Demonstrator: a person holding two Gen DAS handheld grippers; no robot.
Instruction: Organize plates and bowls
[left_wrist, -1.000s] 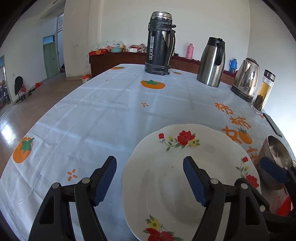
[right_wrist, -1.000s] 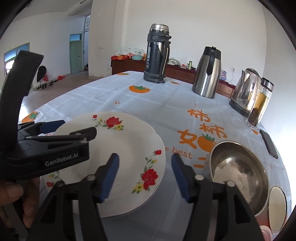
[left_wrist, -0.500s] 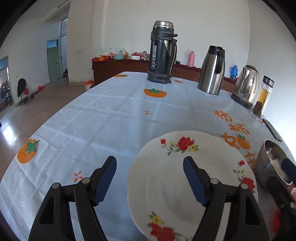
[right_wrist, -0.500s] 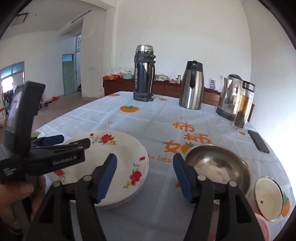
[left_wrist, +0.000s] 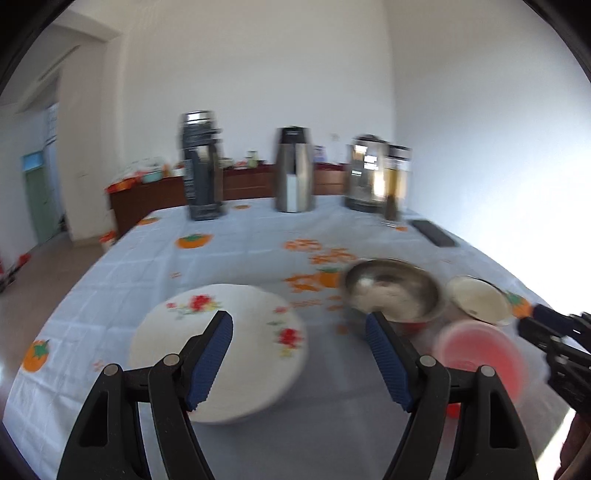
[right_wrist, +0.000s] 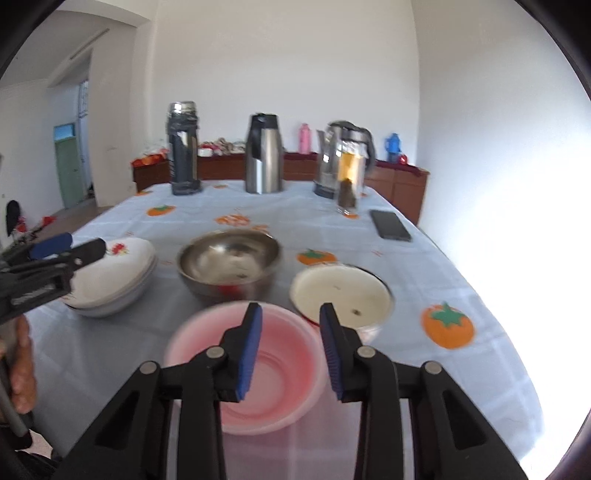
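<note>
Right gripper (right_wrist: 290, 347) is seen above the pink bowl (right_wrist: 280, 384), jaws closing, nothing pinched; the bowl's far rim lies between and below the pads. Pink bowl sits upright, mouth up; being round, no long axis can be told. Ahead left of it the steel bowl (right_wrist: 229, 264), ahead right the white bowl (right_wrist: 340, 291), both mouth up. Left gripper (left_wrist: 299, 360) is held spread, empty, flowered plates (left_wrist: 221, 347) stacked flat beneath its left pad.

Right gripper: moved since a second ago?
Yes. Right gripper was between the floral plates and steel bowl; it has pulled back and rightward, now above the pink bowl, jaws closing, empty.
</note>
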